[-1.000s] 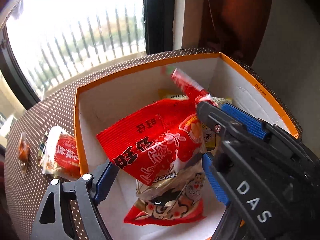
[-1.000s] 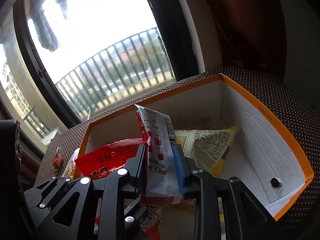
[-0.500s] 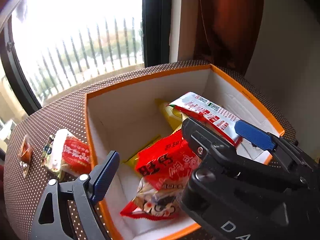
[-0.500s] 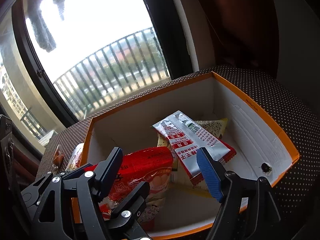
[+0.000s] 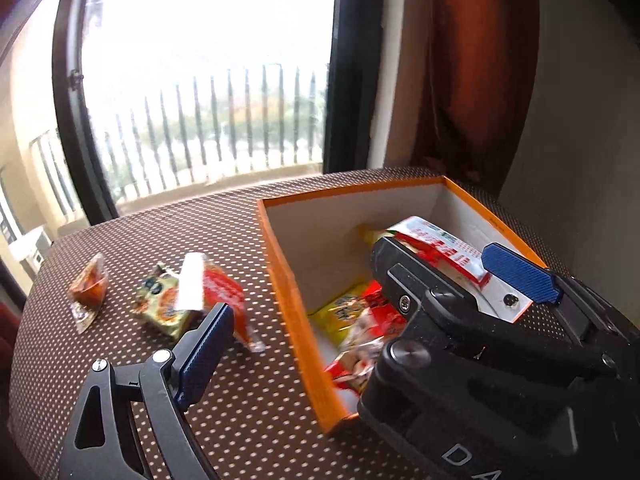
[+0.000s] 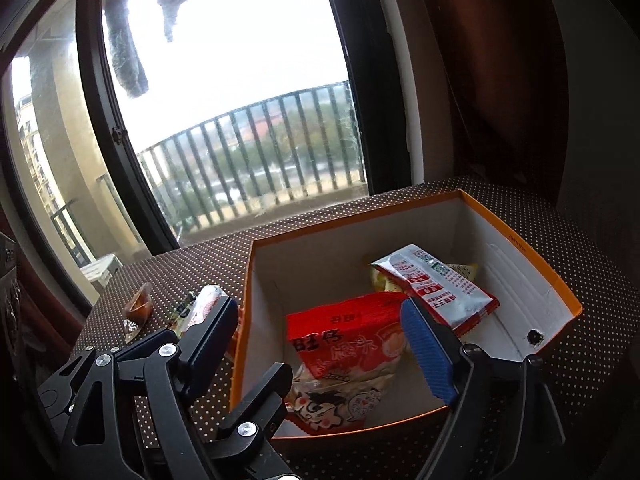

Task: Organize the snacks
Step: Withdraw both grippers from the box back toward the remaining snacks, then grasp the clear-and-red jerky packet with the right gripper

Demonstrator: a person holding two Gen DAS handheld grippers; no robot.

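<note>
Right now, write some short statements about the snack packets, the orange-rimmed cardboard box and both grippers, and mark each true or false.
1. The silver-and-red foil packet lies inside the orange-rimmed cardboard box. True.
2. The right gripper clamps a packet. False: its jaws are opening with nothing pinched.
3. Three snacks sit outside on the dotted brown tablecloth. True.
4. The big red crinkled bag lies on the tablecloth. False: it is in the box.
5. The left gripper holds nothing. True.
</note>
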